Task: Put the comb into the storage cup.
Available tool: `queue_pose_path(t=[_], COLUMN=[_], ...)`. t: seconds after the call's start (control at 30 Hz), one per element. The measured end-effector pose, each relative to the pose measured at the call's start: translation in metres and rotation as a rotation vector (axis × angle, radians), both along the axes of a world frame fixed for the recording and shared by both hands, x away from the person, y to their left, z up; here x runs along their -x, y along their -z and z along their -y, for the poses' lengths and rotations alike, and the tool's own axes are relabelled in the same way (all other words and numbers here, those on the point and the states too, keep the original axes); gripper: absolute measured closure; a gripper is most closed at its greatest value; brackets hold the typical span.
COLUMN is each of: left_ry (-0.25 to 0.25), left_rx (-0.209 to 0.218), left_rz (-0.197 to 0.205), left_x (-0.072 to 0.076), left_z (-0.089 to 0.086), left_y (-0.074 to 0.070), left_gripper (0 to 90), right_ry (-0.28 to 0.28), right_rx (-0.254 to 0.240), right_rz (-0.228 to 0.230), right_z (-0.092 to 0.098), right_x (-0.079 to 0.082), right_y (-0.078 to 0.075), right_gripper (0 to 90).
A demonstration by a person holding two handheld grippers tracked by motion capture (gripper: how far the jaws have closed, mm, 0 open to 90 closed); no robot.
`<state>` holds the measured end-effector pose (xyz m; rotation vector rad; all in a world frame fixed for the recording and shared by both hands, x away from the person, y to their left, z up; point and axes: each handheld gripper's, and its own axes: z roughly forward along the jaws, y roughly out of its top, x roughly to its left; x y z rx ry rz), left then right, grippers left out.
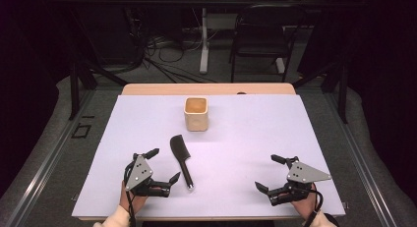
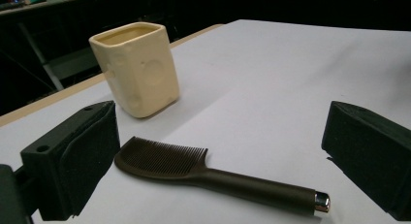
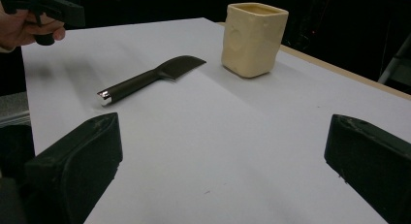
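Room: white table (image 1: 246, 138) lying bare along its right edge and near edge | Thing: black comb (image 1: 181, 158) — long handle, silver cap, teeth end pointing toward cream cup (image 1: 196, 113) at the far edge | Jaws: left gripper (image 1: 162, 165) gaping wide just beside the comb — not touching; right gripper (image 1: 269, 173) gaping wide, sitting well apart near the right corner.

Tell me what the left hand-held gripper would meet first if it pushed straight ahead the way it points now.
Most likely the black comb, lying flat between the open left hand-held gripper and the cream cup behind it. How far off the comb lies is hard to judge.
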<state>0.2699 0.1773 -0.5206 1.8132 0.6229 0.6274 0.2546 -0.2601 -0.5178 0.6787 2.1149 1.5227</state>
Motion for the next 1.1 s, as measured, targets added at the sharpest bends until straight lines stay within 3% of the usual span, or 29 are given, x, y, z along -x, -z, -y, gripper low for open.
queue_pose_path(t=[0.3,0.6,0.83,1.1], left_ry=[0.006,0.029,0.071,0.082], left_rx=[0.0,-0.039,-0.077,-0.117], left_rz=[-0.012,-0.031,-0.08,-0.136], left_x=[-0.007,-0.011,-0.015,-0.019], left_z=[0.012,0.029,0.042,0.052], left_y=[0.0,0.001,0.005,0.008], left_gripper=[0.0,0.0,0.0,0.6], right_ry=[-0.003,-0.003,-0.006,-0.008], right_rx=[0.005,0.008,0.017,0.021], right_rz=[-0.007,-0.01,-0.01,-0.012], right_z=[-0.001,0.0,-0.001,-0.001], right_x=[0.0,-0.001,-0.001,-0.001], right_y=[0.001,0.001,0.001,0.001], right_gripper=[0.0,0.0,0.0,0.0])
